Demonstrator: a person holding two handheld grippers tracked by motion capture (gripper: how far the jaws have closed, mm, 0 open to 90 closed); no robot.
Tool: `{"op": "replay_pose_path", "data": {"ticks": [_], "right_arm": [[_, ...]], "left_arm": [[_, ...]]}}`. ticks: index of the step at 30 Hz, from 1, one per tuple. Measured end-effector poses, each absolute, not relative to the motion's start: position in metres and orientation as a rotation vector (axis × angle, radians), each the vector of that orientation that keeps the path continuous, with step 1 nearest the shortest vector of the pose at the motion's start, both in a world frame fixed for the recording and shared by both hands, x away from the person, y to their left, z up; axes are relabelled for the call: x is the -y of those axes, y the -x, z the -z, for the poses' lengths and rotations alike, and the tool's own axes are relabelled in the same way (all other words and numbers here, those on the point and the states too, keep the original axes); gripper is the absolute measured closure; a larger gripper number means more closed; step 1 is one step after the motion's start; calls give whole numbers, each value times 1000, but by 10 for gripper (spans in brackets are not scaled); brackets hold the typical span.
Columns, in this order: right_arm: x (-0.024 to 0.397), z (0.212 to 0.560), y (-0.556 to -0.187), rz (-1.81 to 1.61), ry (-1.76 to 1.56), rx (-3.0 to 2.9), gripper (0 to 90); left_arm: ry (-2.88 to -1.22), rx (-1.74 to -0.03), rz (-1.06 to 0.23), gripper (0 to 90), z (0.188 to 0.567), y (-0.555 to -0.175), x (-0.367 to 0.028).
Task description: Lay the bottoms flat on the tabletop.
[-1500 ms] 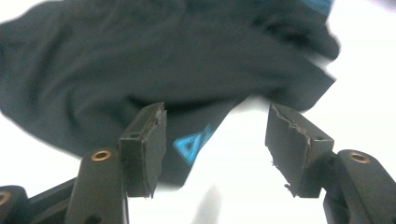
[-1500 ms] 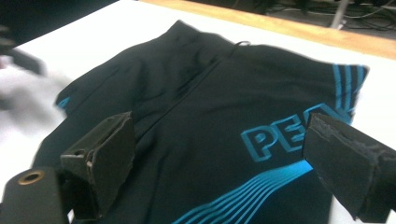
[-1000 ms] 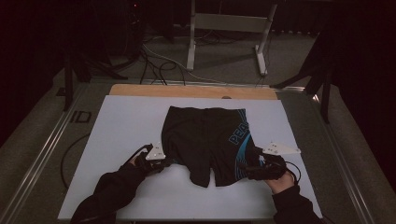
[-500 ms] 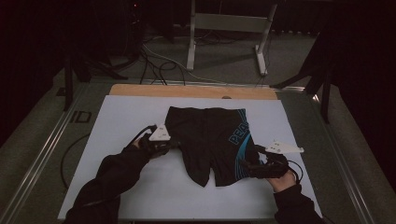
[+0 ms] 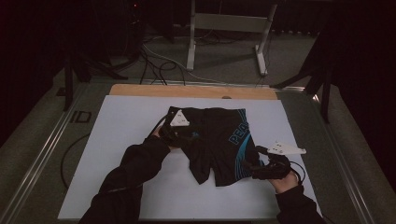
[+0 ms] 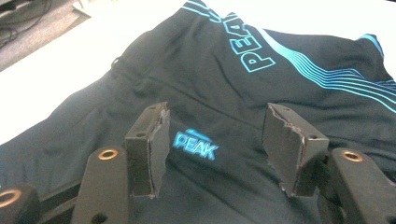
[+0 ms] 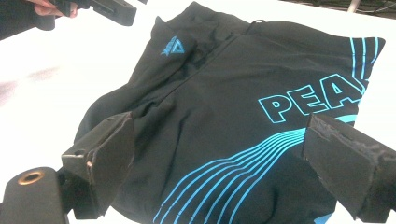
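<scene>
High view: I see the black shorts (image 5: 217,142) lying on the white table mat (image 5: 116,135), a little right of its middle, with my left gripper (image 5: 180,133) at their left side and my right gripper (image 5: 254,168) at their near right leg hem.
Left gripper view: my jaws have just been opening and now stand apart above the cloth around the small PEAK logo (image 6: 196,145), with nothing pinched between the pads.
Right gripper view: my jaws stand wide apart on either side of the striped leg (image 7: 224,182); the fabric lies between them, but the pads do not press on it.
Shorts: roughly flat, with the left part folded inward over the middle; the large blue lettering (image 5: 239,133) faces up.
Step in hand: I judge this as the release after laying a fold, with the left side just let go.
Next move: I would need a fresh pinch on an edge, probably at the near hem or the waistband, taking both layers together.
Care: the cloth is limp, so a shallow bite could slip or drag the fold open.
</scene>
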State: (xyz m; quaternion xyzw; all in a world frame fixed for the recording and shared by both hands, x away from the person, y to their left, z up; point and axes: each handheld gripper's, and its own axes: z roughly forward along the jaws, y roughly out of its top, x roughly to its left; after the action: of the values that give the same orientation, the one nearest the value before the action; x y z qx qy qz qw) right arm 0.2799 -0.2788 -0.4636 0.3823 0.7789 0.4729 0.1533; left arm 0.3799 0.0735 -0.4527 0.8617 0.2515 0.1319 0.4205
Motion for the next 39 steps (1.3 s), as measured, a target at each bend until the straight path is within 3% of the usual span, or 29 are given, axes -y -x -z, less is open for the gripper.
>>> {"op": "replay_pose_path", "data": {"ticks": [8,15,23,27,39], "right_arm": [[278,463,-280,-1362,-1091,-2226,100],[277,465,-281,-1353,-1087,-2239,100],[278,467,-282,-1355,-1095,-2237,100],[279,468,-282,-1353,-1093,-2239,100],[279,462,-277,-1353,-1079,-2215,100]], "left_arm": [[-2107,-760,-274,501,470,-398,-82],[-2221,-792,-267,548,500,-415,-67],[-2237,-785,-224,626,520,-424,-51],[-2246,-756,-248,839,517,-422,-50],[-2166,-737,-245,874,473,-377,-86]]}}
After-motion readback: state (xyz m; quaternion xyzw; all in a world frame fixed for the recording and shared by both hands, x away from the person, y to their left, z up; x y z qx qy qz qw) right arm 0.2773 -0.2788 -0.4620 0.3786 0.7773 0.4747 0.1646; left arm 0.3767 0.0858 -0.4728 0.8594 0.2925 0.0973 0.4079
